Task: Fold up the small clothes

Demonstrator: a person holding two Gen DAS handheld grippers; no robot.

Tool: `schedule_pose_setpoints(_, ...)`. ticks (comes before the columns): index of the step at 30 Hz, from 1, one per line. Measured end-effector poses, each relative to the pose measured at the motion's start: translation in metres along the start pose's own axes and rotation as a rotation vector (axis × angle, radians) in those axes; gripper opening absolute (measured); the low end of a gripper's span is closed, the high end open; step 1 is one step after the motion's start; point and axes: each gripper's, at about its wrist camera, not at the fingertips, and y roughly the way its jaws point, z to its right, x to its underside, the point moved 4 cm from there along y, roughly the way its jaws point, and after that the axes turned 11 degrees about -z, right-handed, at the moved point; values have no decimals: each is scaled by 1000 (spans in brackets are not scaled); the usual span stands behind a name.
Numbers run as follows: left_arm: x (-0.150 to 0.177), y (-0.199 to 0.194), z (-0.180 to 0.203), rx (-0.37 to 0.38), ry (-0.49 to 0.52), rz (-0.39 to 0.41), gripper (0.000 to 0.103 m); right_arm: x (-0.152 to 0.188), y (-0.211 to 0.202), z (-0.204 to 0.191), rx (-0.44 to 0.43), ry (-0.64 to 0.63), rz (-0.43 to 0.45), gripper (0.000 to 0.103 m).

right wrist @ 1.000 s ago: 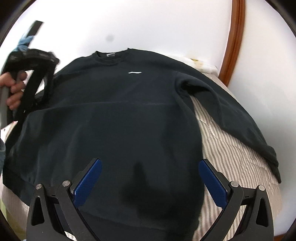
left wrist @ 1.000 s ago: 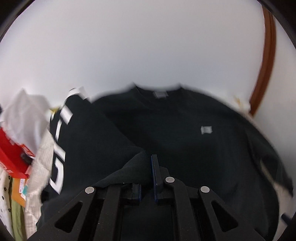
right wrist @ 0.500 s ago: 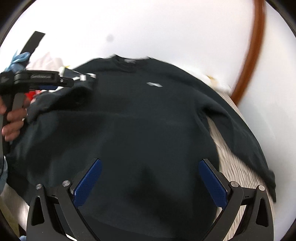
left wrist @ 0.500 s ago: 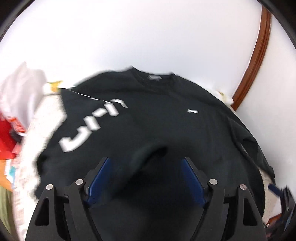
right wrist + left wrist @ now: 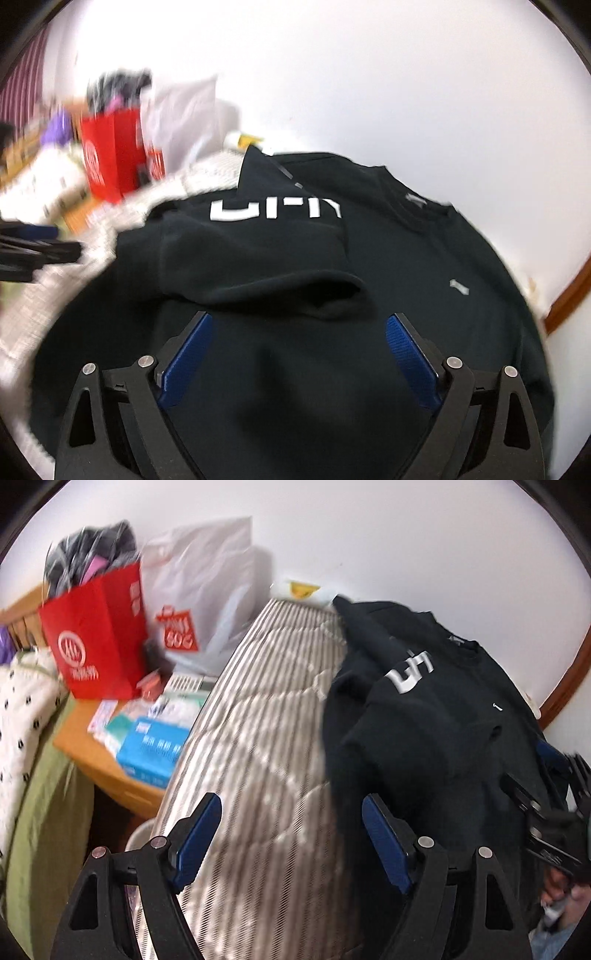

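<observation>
The black sweatshirt (image 5: 388, 258) is lying flat on the striped bed (image 5: 258, 720), collar pointing toward the wall-side edge, one sleeve (image 5: 266, 258) folded across its chest. The right gripper (image 5: 299, 354) is hovering over its lower body, jaws apart and empty. The left gripper (image 5: 291, 834) is gaping empty at its side edge.

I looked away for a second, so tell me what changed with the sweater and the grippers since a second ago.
The left gripper, shut on the sleeve a second ago, has opened and let it go; the sleeve now lies folded across the sweater chest. That gripper then swung left, off the sweater, over the striped bedding. The right gripper stayed open over the sweater, holding nothing.
</observation>
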Motion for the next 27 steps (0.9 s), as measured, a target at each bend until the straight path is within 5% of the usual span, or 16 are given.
schedule_pose_setpoints(4, 6, 7, -11, 30, -9, 3, 77, -5, 7, -29, -55, -96, 16, 91)
schedule_pose_setpoints(10, 9, 19, -12, 94, -30, -18, 77, -19, 38, -61, 30, -198, 27, 89)
schedule_pose_setpoints(12, 11, 21, -7, 97, -15, -19, 77, -21, 43, -65, 20, -220, 38, 61)
schedule_pose_setpoints(13, 11, 22, -3, 106, -3, -18, 77, -22, 43, -66, -8, -225, 42, 24)
schedule_pose_setpoints(14, 12, 22, 2, 116, 6, -18, 77, -25, 42, -63, -31, -214, 44, 6)
schedule_pose_setpoints(18, 16, 20, 21, 206, 57, -13, 77, -37, 13, -20, -122, -33, 129, 5)
schedule_pose_setpoints(22, 22, 27, 30, 173, 83, -45, 77, -37, -15, 49, -102, 155, 206, 5)
schedule_pose_setpoints(27, 29, 27, 34, 161, 88, -60, 77, -12, 1, 135, -41, 385, 109, 6)
